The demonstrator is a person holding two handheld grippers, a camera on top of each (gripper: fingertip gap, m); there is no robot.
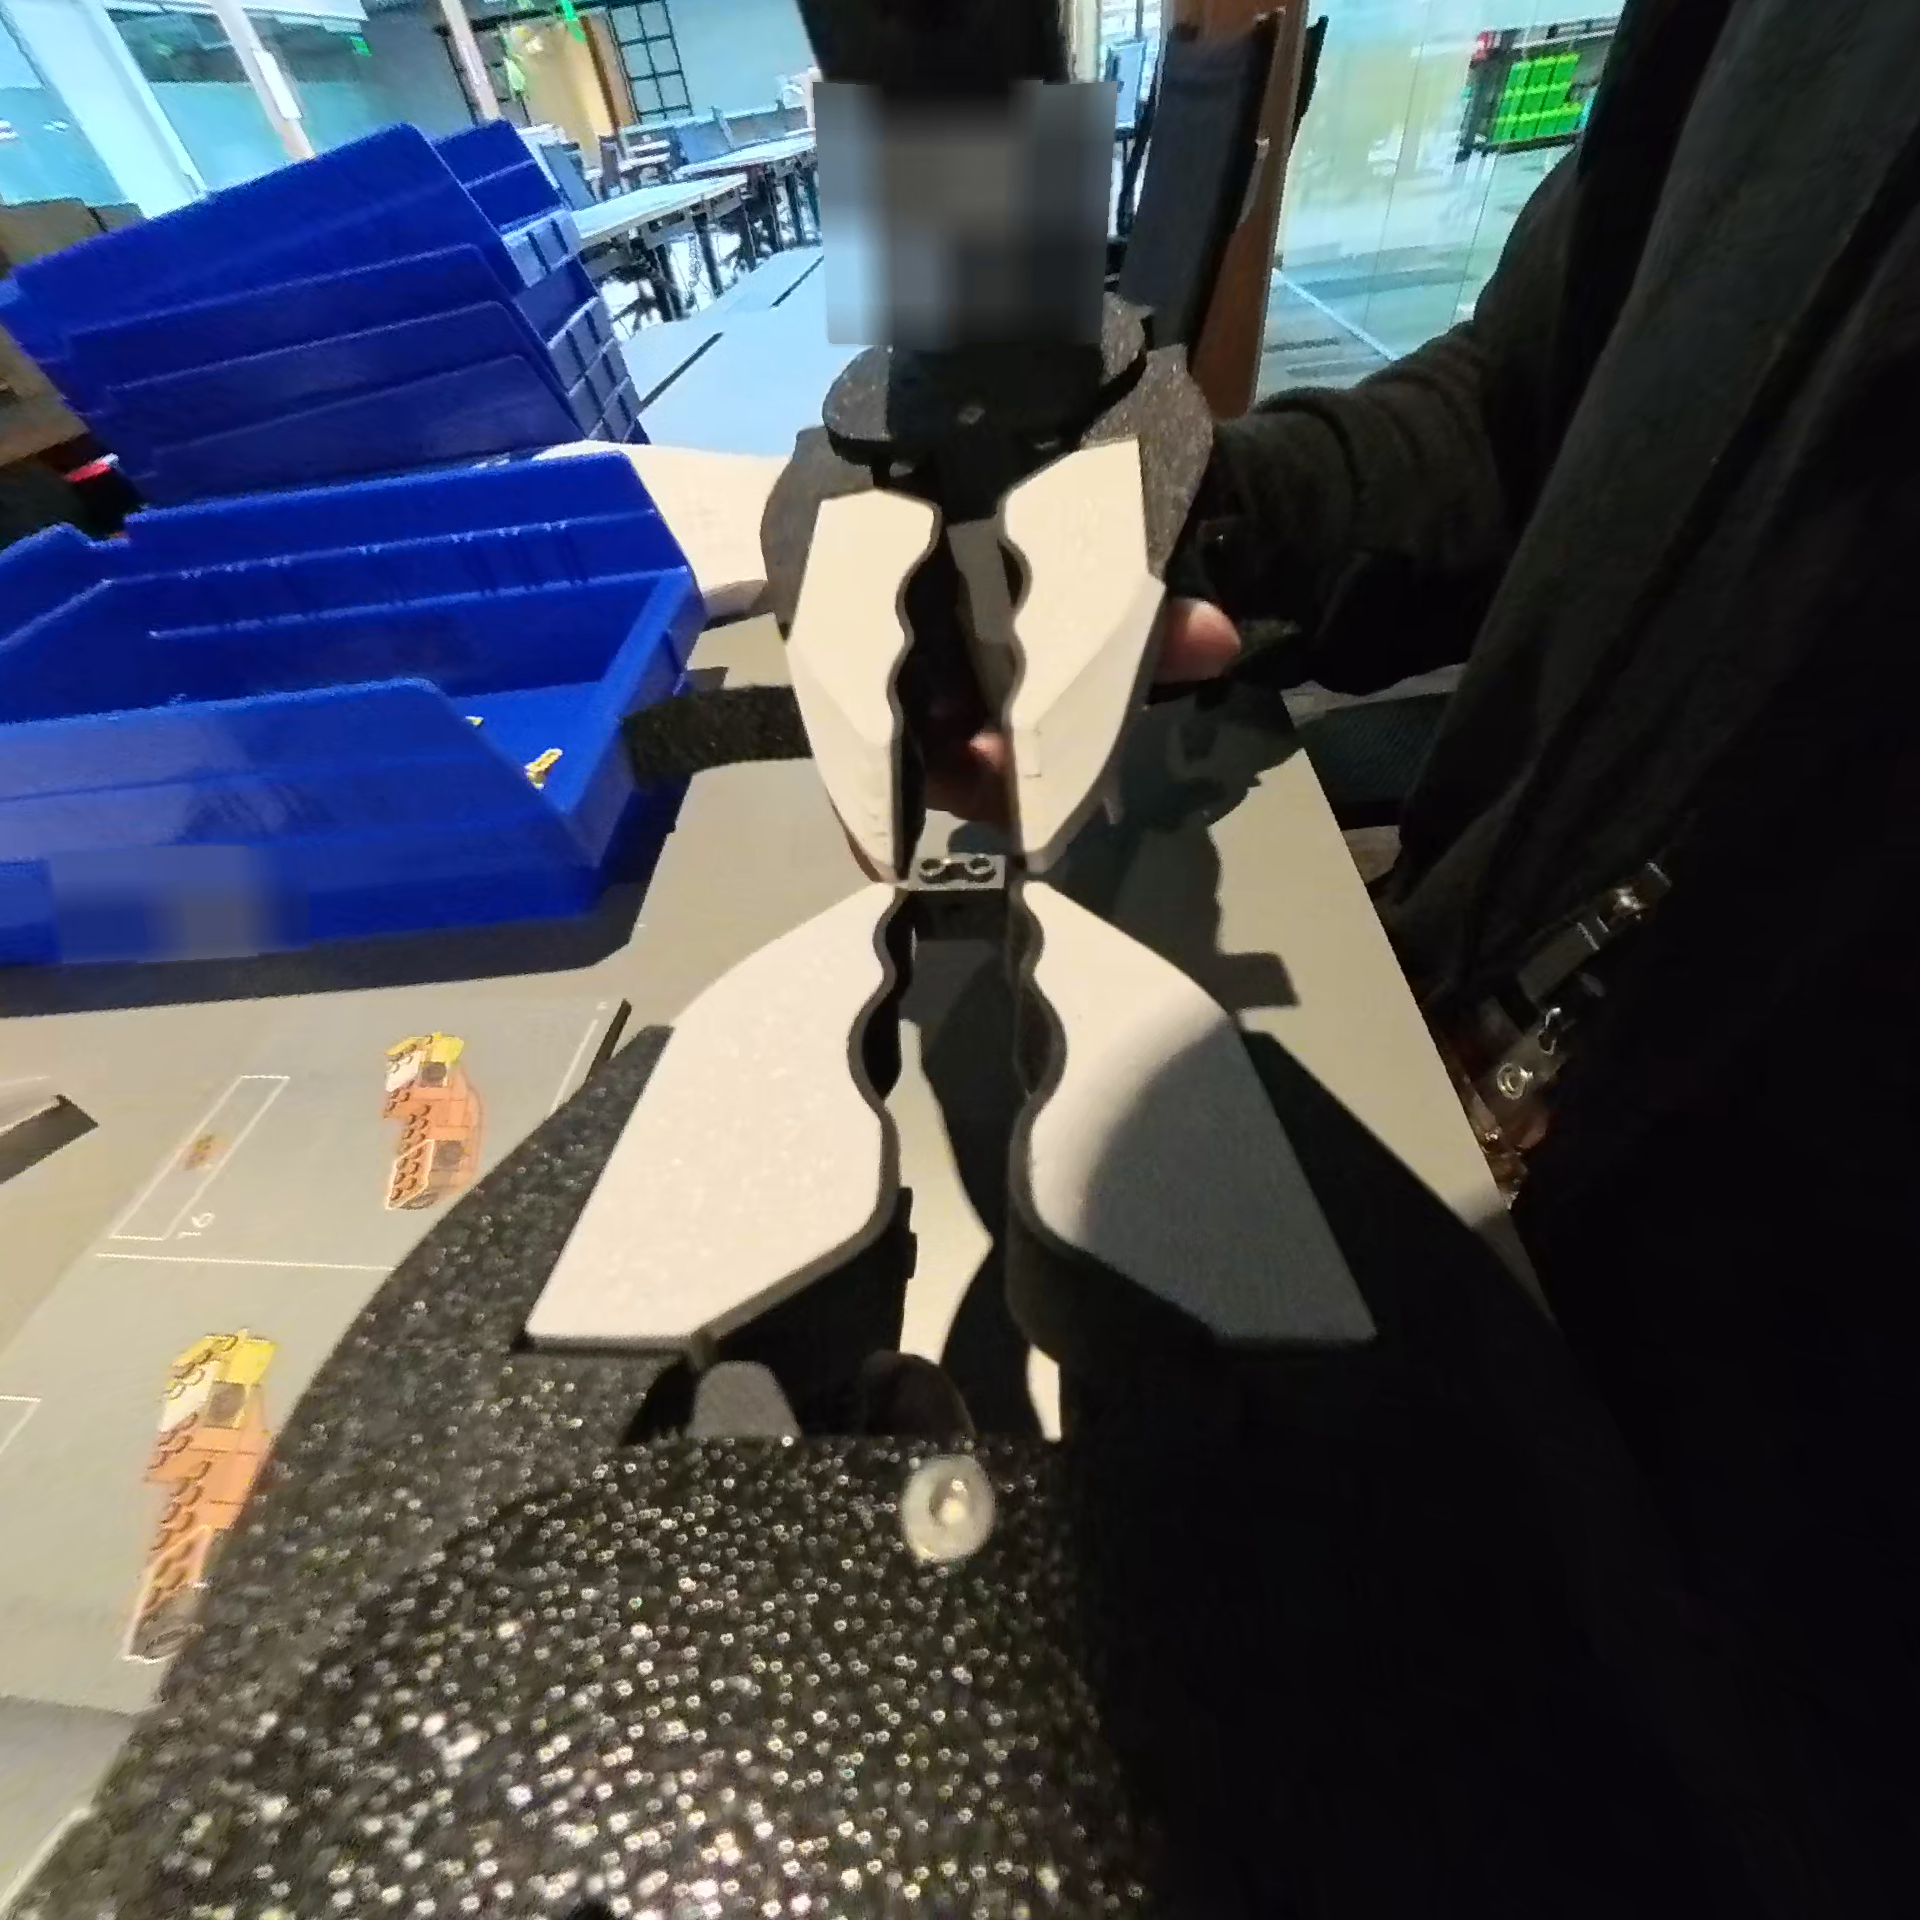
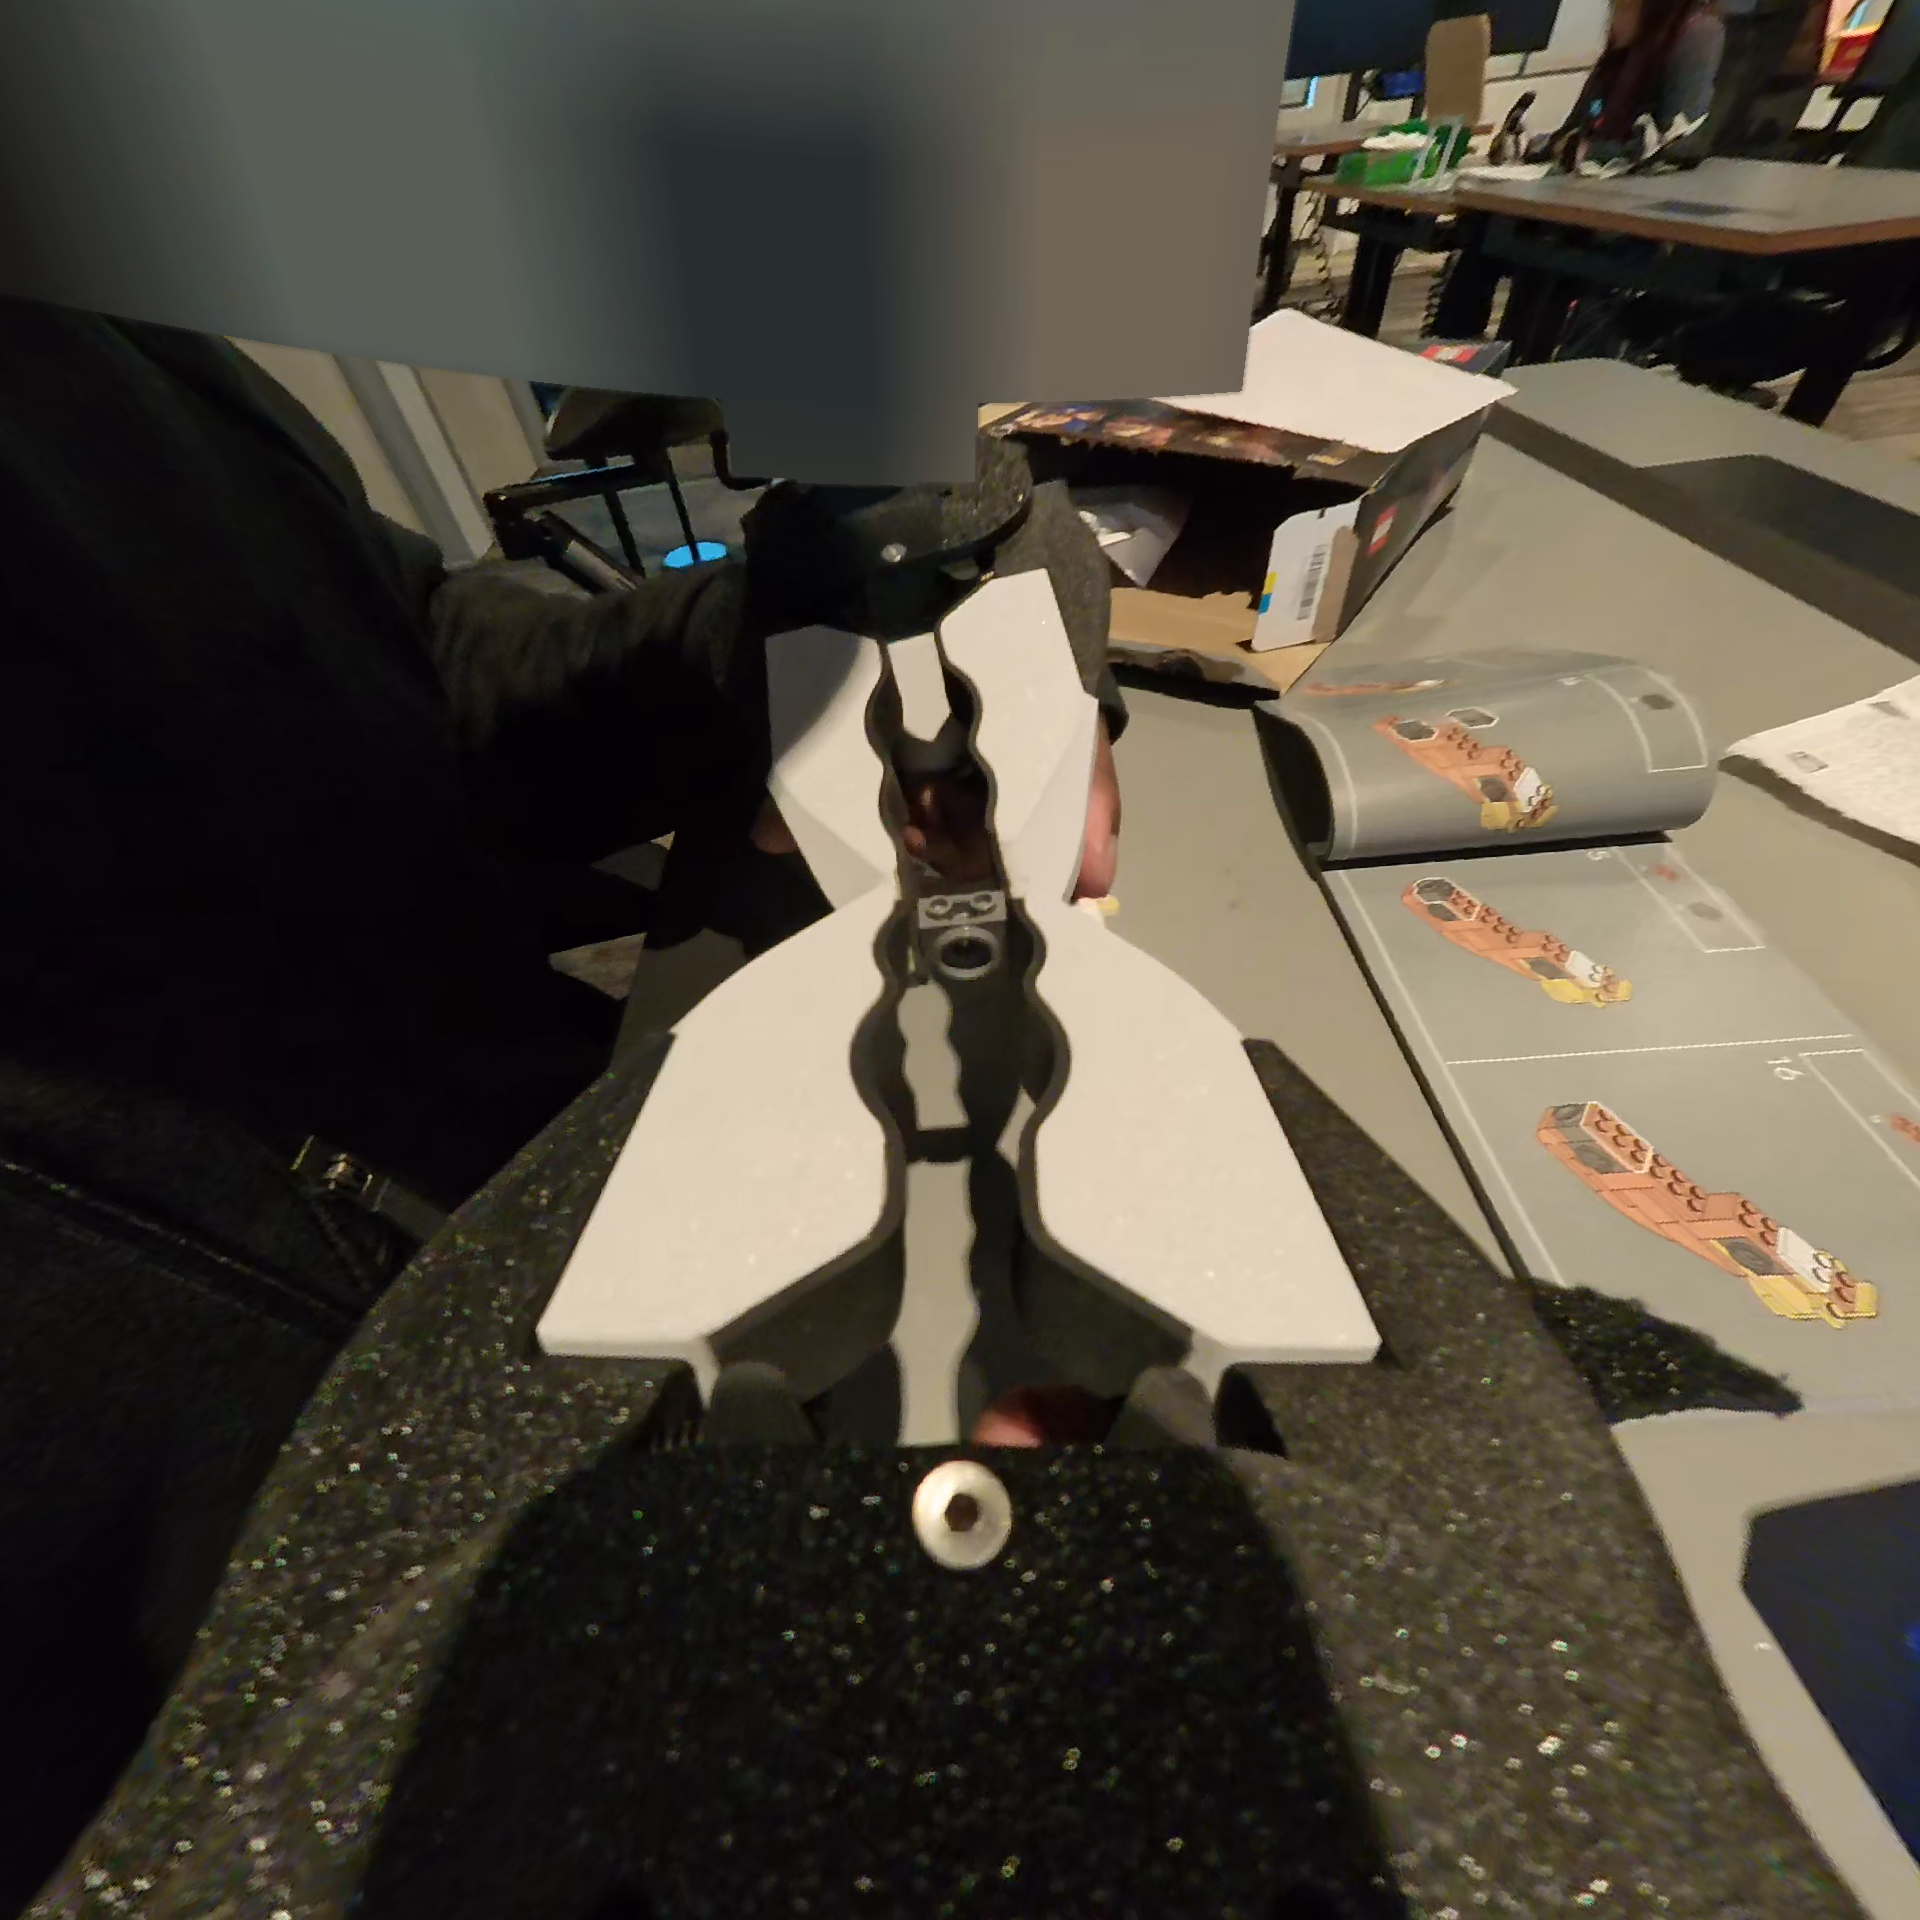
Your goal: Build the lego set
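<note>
Left wrist view: my left tongs [image 1: 961, 914] and right tongs [image 1: 951, 847] meet tip to tip above the worktop [image 1: 1195, 935], a small grey brick [image 1: 961, 871] pinched between them; which pair clamps it, unclear. Blue bins [image 1: 312, 675] lie well left of the brick.

Right wrist view: my right tongs [image 2: 961, 935] are clamped on the grey brick [image 2: 964, 935], left tongs [image 2: 951, 873] touching it; instruction booklet [image 2: 1662, 1039] right of the brick. Judged light, rigid, slick; grip the flat sides.

Both grippers look alike: the left gripper [image 1: 961, 914] and right gripper [image 2: 961, 940] have pale grey, wavy-edged fingers on black, glitter-speckled bodies, each with a silver screw [image 2: 961, 1514] at 6 o'clock. The person wears black sleeves [image 1: 1382, 530].
</note>
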